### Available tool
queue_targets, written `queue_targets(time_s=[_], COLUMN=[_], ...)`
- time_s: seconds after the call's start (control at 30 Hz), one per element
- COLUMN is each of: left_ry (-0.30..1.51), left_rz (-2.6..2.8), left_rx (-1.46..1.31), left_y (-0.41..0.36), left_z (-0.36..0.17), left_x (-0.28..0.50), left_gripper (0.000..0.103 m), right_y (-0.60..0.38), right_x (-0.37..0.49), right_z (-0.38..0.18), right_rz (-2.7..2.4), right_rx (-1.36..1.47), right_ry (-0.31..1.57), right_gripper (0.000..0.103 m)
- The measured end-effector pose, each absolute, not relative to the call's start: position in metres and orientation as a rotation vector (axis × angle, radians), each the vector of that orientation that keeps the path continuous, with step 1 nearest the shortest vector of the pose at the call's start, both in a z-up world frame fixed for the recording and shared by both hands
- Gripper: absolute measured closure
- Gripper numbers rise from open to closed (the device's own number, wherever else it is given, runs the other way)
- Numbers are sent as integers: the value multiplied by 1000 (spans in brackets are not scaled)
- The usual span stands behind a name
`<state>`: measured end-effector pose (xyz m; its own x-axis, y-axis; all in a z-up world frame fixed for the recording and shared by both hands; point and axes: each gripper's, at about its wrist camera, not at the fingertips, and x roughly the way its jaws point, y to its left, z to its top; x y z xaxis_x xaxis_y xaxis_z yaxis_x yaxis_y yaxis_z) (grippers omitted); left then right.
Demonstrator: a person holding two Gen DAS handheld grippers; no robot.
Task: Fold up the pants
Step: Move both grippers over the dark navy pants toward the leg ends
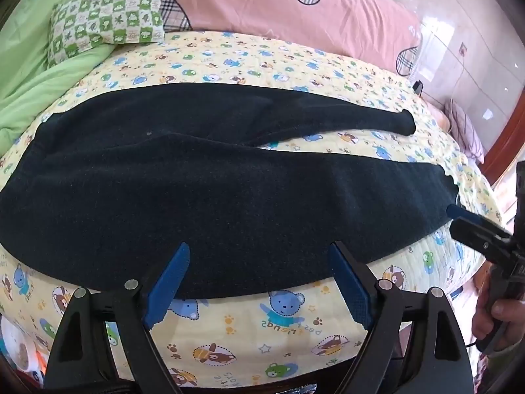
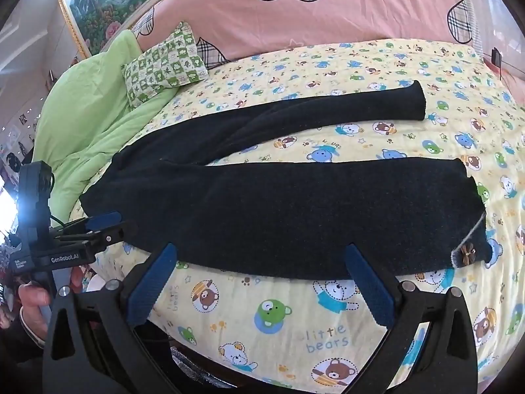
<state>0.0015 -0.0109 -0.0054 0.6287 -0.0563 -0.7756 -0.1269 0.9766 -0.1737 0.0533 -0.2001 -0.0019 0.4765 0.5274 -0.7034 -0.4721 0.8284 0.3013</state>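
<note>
Dark navy pants [image 1: 197, 177] lie flat and spread on a yellow bear-print bedsheet [image 1: 279, 321], waist to the left, the two legs running right and splayed apart. My left gripper [image 1: 259, 279] is open, its blue pads at the near edge of the waist and hip. My right gripper [image 2: 259, 282] is open at the near edge of the near leg of the pants [image 2: 295, 210], short of the cuff with a small brown bow [image 2: 467, 252]. Each gripper shows in the other view, the right one [image 1: 459, 216] and the left one [image 2: 101, 220].
A green checked pillow [image 1: 108, 23] and a lime quilt [image 1: 39, 65] sit at the head of the bed on the left. A pink heart-print quilt [image 1: 295, 3] lies along the far side. A framed picture [image 2: 108, 3] hangs behind.
</note>
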Motion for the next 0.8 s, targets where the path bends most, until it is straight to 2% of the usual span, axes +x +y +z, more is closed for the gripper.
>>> queue_targets(time_s=[0.8], left_ry=[929], left_rz=[24], left_rx=[-155], left_y=[-18], left_z=[-7], left_x=[15], left_gripper=[17], right_y=[-215], right_x=[58], right_z=[-4], right_rz=[573], right_rx=[120], right_ry=[888], right_gripper=[0])
